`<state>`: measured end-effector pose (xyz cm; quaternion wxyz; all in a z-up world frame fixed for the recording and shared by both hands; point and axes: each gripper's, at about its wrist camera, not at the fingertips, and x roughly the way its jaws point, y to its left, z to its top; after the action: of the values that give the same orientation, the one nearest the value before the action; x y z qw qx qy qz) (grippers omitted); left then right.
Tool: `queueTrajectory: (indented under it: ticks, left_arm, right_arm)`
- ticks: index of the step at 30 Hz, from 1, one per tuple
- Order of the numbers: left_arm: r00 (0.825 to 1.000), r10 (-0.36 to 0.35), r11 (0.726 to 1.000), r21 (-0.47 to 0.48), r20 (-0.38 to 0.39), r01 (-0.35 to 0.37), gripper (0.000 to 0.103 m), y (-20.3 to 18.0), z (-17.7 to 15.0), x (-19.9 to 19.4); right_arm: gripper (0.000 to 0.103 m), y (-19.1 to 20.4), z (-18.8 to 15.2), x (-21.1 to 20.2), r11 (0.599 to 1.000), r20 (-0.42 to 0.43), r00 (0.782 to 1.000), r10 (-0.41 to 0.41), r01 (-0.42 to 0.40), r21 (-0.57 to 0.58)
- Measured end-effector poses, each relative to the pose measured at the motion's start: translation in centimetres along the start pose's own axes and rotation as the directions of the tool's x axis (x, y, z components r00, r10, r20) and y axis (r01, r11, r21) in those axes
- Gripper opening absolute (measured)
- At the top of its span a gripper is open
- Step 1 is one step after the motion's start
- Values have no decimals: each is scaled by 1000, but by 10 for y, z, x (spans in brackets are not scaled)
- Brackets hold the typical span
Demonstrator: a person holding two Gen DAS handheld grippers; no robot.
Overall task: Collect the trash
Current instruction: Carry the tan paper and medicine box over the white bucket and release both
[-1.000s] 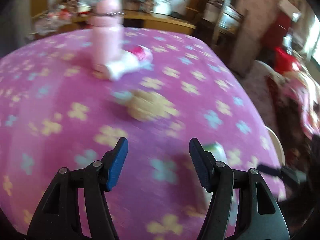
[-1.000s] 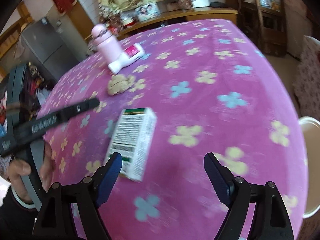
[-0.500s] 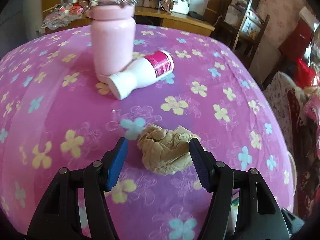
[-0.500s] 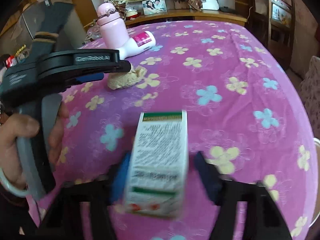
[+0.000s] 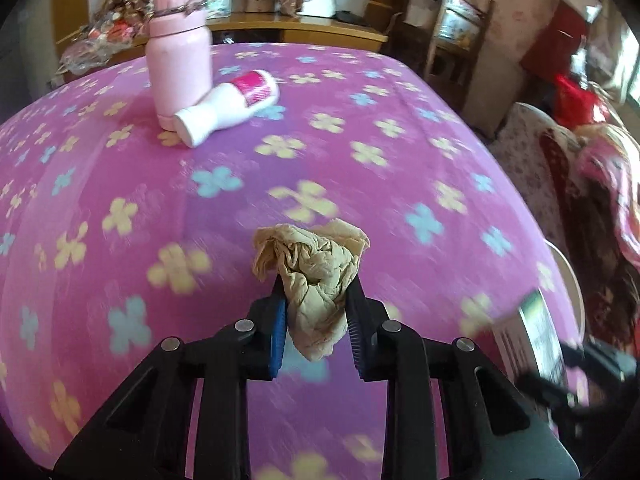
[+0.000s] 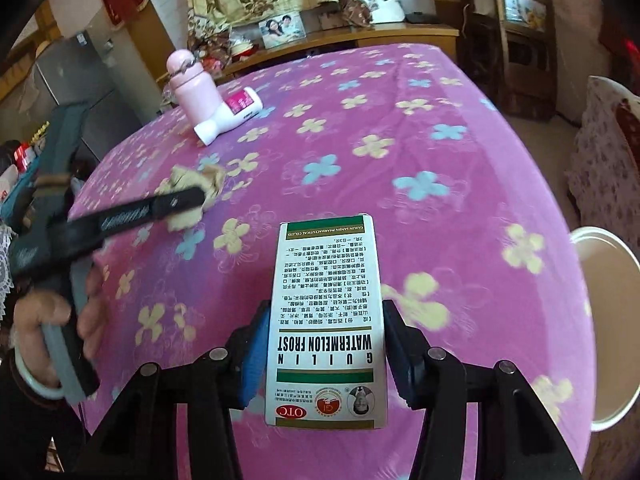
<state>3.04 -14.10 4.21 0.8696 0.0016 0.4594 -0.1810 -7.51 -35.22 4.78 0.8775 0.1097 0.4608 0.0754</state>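
Observation:
A crumpled tan paper wad (image 5: 316, 264) sits squeezed between the blue pads of my left gripper (image 5: 316, 284), whose jaws are closing on it just above the pink flowered tablecloth (image 5: 400, 140). My right gripper (image 6: 326, 312) is shut on a white and green medicine box (image 6: 326, 280), held flat with its printed side up. In the right wrist view, the left gripper (image 6: 192, 200) and the wad (image 6: 188, 178) appear at the left, held by a person's hand (image 6: 88, 312). The box (image 5: 540, 336) shows blurred at the lower right of the left wrist view.
A pink flask (image 5: 180, 60) stands at the table's far side with a white bottle (image 5: 228, 110) bearing a magenta label lying against it. A white bucket (image 6: 600, 280) sits just past the table's right edge. Shelves, a chair and clutter surround the table.
The left gripper's jaws closed from wide around the wad to pinching it, and the wad came off the cloth. The right gripper closed on the box and lifted it.

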Motion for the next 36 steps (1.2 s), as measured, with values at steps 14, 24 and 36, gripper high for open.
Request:
queueTrajectory:
  ticks: [14,24,36]
  left_arm:
    - [999,-47,996,80,8,47,24,-91,-48,-41]
    - [998,-55,986,161,37,48,24,-141,-54,-49]
    - [995,-95,968,235,28,86,24,-198,-48,-41]
  right_arm:
    - [51,-40,-25,-65,997,90,994,-63,58,53]
    - [51,-70,-37,-89,990,124,988,-92,78,114]
    - [51,-113,-49,-104,975,128,978,-167,143,172]
